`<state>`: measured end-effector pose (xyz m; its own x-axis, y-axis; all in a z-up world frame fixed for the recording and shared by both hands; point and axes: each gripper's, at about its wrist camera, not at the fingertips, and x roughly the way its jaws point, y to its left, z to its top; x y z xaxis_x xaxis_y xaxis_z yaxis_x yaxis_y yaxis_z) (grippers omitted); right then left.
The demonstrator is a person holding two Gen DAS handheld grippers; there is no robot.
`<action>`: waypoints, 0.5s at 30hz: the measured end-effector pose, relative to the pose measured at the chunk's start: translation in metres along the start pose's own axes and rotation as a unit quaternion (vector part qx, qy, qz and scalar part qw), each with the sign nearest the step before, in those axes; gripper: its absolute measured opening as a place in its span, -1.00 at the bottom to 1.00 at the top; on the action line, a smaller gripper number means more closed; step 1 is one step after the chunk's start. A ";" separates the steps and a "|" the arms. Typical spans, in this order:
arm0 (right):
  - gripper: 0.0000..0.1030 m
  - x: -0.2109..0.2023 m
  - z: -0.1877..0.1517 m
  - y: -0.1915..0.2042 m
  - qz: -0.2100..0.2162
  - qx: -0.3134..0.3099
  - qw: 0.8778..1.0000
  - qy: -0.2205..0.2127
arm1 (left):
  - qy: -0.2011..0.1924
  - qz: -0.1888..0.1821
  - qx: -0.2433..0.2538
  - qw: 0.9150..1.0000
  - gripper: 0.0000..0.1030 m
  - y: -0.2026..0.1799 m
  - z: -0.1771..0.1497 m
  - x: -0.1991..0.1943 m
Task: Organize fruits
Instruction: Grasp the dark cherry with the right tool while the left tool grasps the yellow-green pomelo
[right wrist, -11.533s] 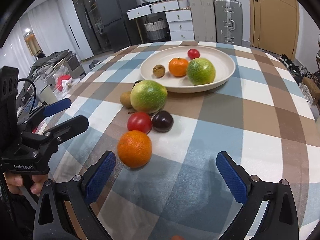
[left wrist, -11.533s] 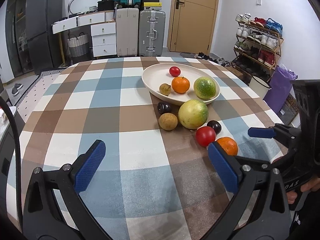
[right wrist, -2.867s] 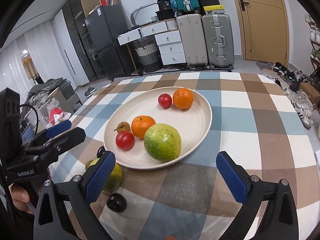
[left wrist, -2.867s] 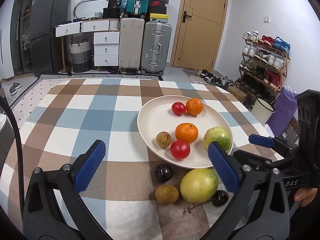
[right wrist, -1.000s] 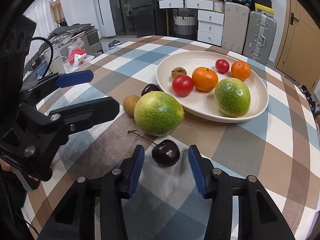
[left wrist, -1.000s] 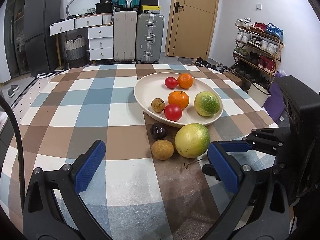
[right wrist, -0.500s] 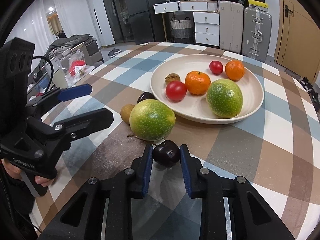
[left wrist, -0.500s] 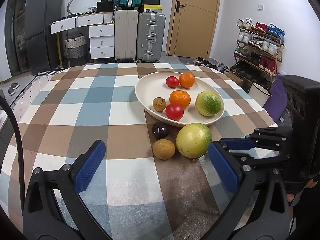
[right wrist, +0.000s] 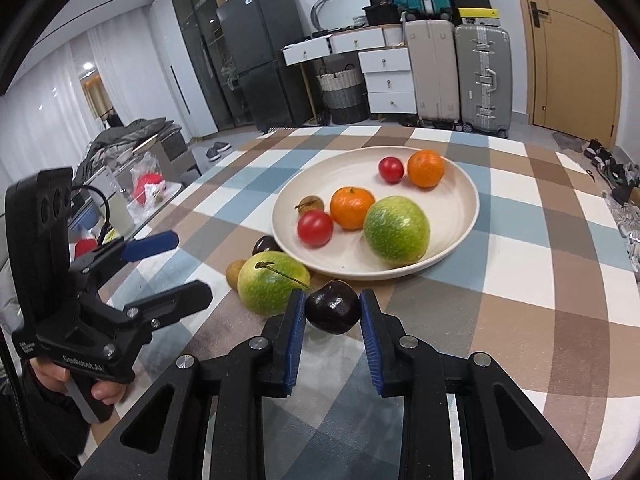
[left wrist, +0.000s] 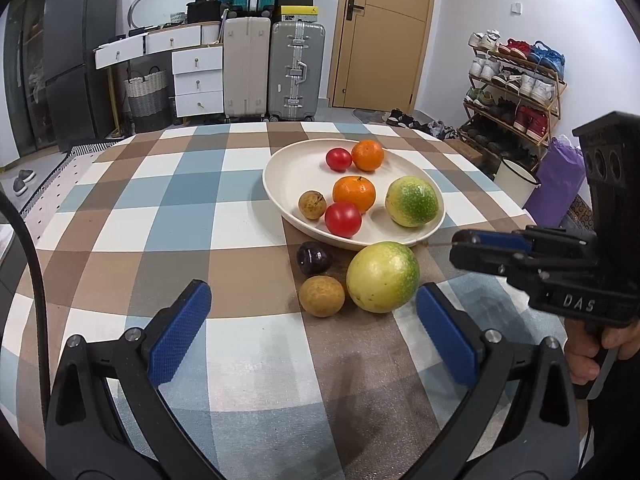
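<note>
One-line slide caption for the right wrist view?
Right gripper shut on a dark cherry, stem trailing left, in front of the fruit plate; left gripper open alongside.

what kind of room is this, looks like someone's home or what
Most likely a lived-in home, perhaps an entryway or dining corner: a shoe rack full of shoes, suitcases stacked by a door, and a table with a checked cloth.
</note>
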<state>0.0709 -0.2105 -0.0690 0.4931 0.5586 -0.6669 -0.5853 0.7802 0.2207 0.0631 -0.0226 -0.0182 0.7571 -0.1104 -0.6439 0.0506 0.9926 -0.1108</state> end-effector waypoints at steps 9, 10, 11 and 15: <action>-0.46 -0.005 0.001 -0.014 -0.007 0.026 0.999 -0.019 | 0.037 -0.027 -0.001 0.999 0.98 -0.011 0.005 0.022; -0.46 -0.005 0.001 -0.014 -0.008 0.027 0.999 -0.018 | 0.045 -0.026 0.002 0.999 0.98 -0.014 0.005 0.026; -0.46 -0.004 0.001 -0.014 -0.009 0.026 0.999 -0.017 | 0.049 -0.024 0.005 0.998 0.98 -0.015 0.006 0.029; -0.46 -0.001 0.000 -0.012 -0.014 0.023 1.000 -0.011 | 0.053 -0.010 0.023 0.998 0.89 -0.026 0.009 0.037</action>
<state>0.0775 -0.2208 -0.0706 0.5229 0.5425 -0.6574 -0.5420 0.8069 0.2348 0.0957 -0.0517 -0.0323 0.6821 -0.1328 -0.7191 0.0972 0.9911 -0.0908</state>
